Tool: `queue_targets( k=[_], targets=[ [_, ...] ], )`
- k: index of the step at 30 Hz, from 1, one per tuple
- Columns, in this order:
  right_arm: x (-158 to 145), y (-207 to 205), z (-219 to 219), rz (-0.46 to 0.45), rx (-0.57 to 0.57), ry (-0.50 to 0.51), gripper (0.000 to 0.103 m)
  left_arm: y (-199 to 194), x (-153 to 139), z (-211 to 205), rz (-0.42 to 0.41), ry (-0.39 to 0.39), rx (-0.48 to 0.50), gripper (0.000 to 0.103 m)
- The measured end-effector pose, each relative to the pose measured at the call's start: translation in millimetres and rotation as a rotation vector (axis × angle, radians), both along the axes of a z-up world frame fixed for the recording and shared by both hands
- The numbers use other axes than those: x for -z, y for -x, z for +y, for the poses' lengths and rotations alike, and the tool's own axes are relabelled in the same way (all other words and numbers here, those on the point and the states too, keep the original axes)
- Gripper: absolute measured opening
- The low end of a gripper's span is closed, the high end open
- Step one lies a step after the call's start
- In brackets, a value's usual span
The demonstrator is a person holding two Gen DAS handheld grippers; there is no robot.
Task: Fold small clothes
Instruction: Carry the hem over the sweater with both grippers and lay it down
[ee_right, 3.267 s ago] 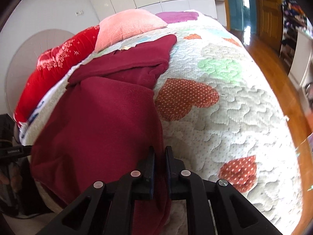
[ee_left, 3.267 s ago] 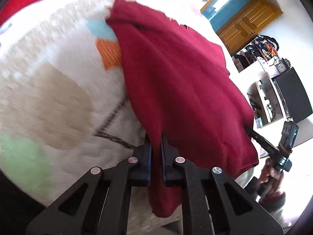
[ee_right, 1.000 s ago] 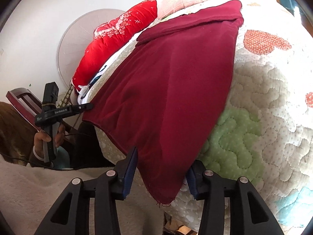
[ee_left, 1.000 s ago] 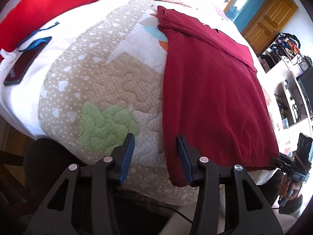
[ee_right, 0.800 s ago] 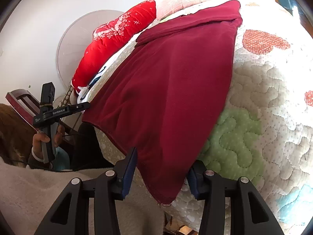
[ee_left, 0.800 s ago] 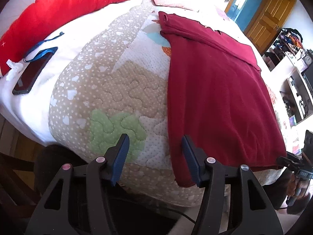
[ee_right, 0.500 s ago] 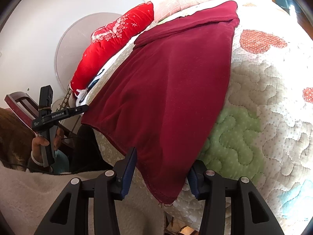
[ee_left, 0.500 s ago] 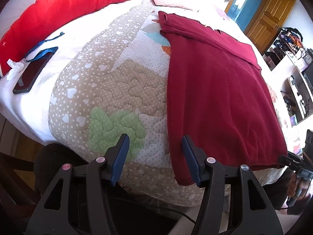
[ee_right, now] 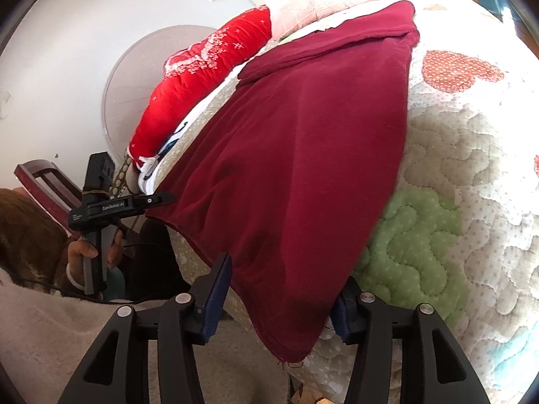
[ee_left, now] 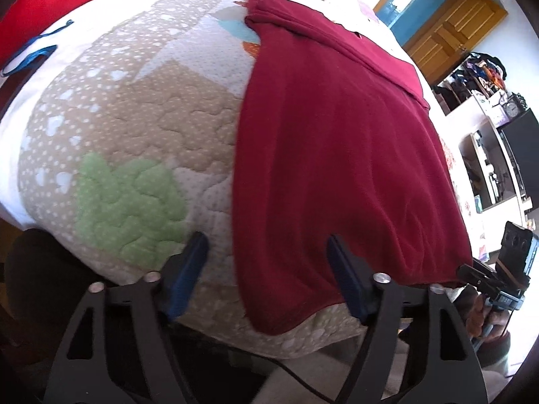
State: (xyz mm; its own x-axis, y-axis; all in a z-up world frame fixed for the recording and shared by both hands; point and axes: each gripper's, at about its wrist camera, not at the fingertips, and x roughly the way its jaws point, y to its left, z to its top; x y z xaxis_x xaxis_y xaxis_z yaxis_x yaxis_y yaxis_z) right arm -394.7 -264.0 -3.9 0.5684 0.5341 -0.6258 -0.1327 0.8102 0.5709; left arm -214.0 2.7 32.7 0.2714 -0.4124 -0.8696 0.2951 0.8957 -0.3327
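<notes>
A dark red garment (ee_left: 337, 155) lies spread along the quilted bed (ee_left: 134, 128), its far end already turned over in a narrow band near the pink pillow (ee_right: 316, 3), its near hem draped over the bed's near edge. The left gripper (ee_left: 266, 266) hangs at the near left corner of the hem with its jaws apart and opening; the corner sits between the blue pads (ee_left: 192, 266) but nothing presses on it. The right gripper (ee_right: 283, 293) frames the near right corner the same way, jaws apart and opening more slowly, cloth between them and unpinched. The step in hand looks like letting go after laying the garment flat, then taking a fresh hold for the next fold. To do it well, both grippers should back off straight toward the person so the pads do not drag the hem and ripple the cloth, which shows a few soft creases near the hem. For the next hold, each gripper should bite only a shallow strip at its own corner, catching no quilt beneath. The two corners should then rise together and travel evenly toward the far band, so the fold line stays square across the bed.
</notes>
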Motion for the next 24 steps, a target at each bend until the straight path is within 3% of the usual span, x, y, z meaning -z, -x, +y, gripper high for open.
queue_targets(
  k=[4,6,8,10,12,17,24],
  targets=[
    [0,-3,-1,-0.011,-0.016,-0.015,0.053,0,0,-9,-0.009,-0.045,0.050,0.078],
    [-1,-5,2,-0.016,-0.035,-0.002,0.050,0,-2,-10,-0.020,-0.057,0.058,0.055],
    [-4,-9,6,-0.026,-0.063,0.017,0.037,-4,-6,-9,-0.012,-0.041,0.068,0.006],
    [-6,-13,4,-0.041,-0.077,-0.031,0.027,-8,-14,-6,0.021,0.047,0.078,0.006],
    [-11,-17,2,-0.062,-0.090,-0.077,0.026,-10,-26,-11,-0.006,0.064,0.111,0.006],
    [-54,-37,-24,-0.230,-0.072,-0.202,0.025,-40,-62,-18,-0.068,0.194,0.103,0.006],
    [-102,-103,-71,-0.364,0.085,-0.142,0.021,-136,-98,-30,-0.183,0.292,-0.026,0.006]
  ],
)
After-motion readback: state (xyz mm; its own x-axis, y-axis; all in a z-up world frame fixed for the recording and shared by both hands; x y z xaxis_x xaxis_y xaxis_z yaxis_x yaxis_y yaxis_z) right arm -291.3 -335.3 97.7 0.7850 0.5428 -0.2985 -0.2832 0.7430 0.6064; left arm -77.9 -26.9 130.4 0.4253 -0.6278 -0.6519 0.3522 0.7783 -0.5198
